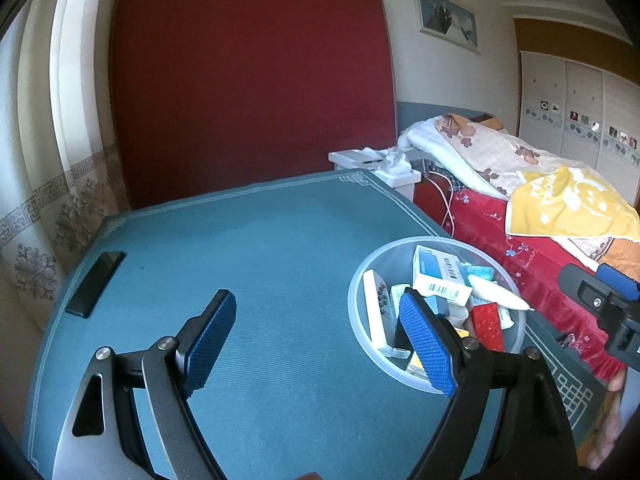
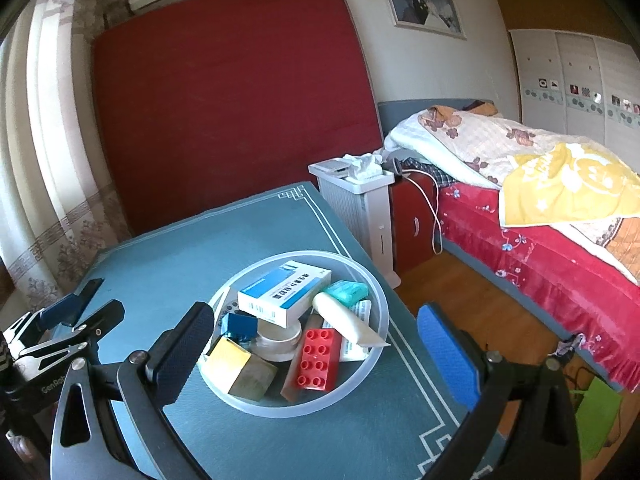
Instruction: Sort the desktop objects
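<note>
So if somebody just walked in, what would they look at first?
Probably the clear bowl on the blue table, piled with small things: a red toy brick at the front and a white and blue box on top. Behind the table a huge red mattress leans on the wall. One black bar lies alone on the table's left side.

we see teal table (image 1: pixel 260 240) | clear bowl (image 2: pixel 376 344) full of stuff on it | black remote (image 1: pixel 95 284) far left
</note>
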A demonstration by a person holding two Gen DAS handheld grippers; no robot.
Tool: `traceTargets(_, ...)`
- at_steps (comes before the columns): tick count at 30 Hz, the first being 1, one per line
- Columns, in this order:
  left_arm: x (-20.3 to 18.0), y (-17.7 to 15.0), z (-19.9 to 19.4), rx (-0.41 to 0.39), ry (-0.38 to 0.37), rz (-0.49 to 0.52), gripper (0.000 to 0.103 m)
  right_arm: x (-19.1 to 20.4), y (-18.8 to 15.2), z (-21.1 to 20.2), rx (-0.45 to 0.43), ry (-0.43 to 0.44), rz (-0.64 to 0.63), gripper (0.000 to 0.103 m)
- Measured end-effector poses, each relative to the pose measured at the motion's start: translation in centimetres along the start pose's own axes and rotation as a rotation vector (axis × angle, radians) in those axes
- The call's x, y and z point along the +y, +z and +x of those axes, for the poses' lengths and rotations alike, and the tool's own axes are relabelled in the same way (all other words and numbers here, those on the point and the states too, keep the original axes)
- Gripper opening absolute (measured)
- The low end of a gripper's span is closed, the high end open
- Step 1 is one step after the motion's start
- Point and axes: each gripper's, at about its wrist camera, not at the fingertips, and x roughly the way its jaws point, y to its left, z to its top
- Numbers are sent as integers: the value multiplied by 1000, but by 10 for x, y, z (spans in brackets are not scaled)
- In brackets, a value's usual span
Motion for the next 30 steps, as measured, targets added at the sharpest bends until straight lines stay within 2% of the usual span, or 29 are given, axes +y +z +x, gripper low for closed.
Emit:
traceTargets(6, -5, 0, -18, -21, -1, 7, 87, 7, 0, -14, -15, -7, -36, 102)
traceTargets(14, -13, -4, -36, -50, 40, 40, 87, 9, -1, -16, 6, -45, -58, 102)
traceTargets(30, -15, -15, -30, 25, -50, 24, 87, 17, -8, -4, 60, -68, -107, 102)
